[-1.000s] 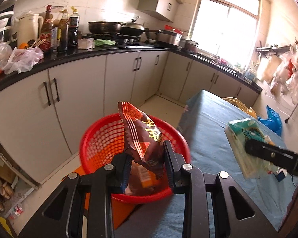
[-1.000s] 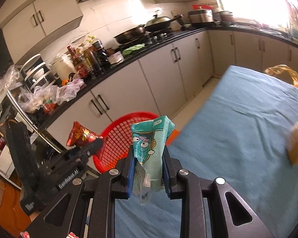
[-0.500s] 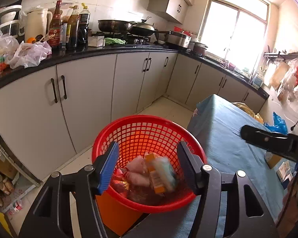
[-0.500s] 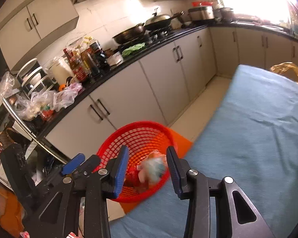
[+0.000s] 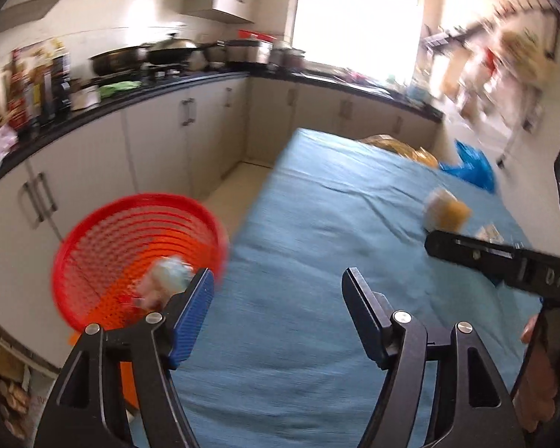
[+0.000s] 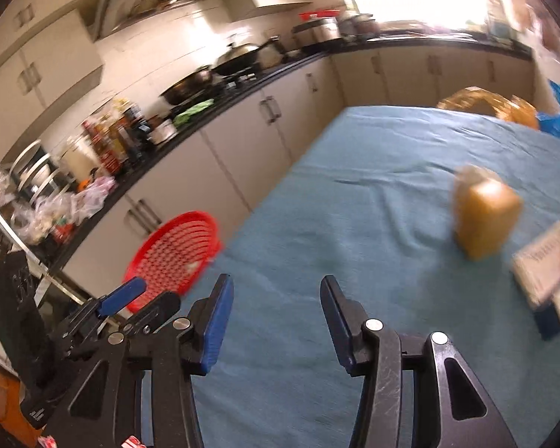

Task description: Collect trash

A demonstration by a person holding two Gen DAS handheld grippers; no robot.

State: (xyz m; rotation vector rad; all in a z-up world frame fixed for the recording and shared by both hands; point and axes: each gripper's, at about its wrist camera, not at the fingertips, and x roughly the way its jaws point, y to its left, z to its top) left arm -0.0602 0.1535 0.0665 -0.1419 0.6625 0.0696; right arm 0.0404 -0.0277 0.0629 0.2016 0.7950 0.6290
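The blue-clothed table (image 6: 354, 224) fills my view, with the red basket (image 5: 130, 246) just off its left edge holding crumpled wrappers (image 5: 164, 283). My left tongs (image 5: 278, 291) and right tongs (image 6: 276, 298) both stand wide with nothing between them, their jaws having just been opening. A blurred yellow packet (image 6: 485, 216) sits on the cloth ahead, a flat carton (image 6: 552, 265) beside it.

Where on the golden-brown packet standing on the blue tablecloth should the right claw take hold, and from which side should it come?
Probably across its narrow upper part, coming from above and the near side. The packet stands upright on the tablecloth, alone, with a flat carton to its right. The right claw is open and empty, its jaws having just been opening. The picture is blurred, so finer edges cannot be told.
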